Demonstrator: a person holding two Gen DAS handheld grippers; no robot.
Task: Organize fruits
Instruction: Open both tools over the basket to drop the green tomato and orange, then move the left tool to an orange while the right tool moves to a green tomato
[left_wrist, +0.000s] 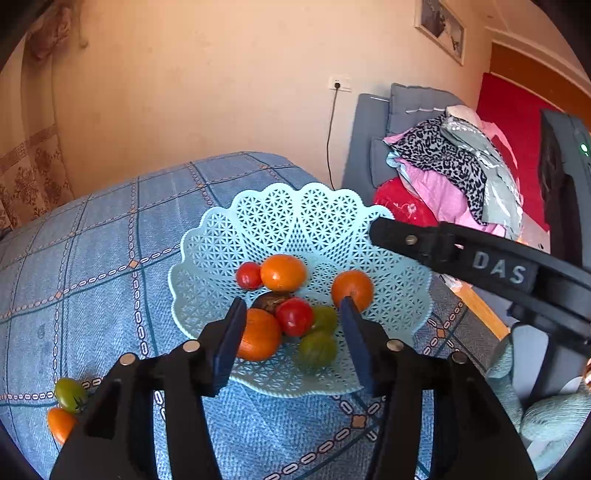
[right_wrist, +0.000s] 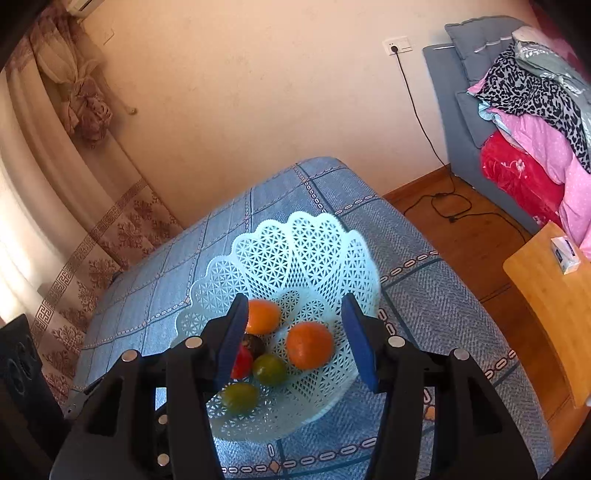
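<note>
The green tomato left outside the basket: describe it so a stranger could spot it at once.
Start at the pale blue lattice basket on the blue checked cloth, then look past the left gripper toward the cloth's near left corner. Two fruits lie there touching; the green tomato is the farther one, with a dark stem star, beside an orange fruit.

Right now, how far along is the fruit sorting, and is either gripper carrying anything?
Mostly done: the basket already holds oranges, red and green tomatoes and one dark fruit. Nothing is in hand; the left gripper and right gripper both hang open over the basket. Left to do: a green tomato and an orange fruit lie on the blue tablecloth.
</note>
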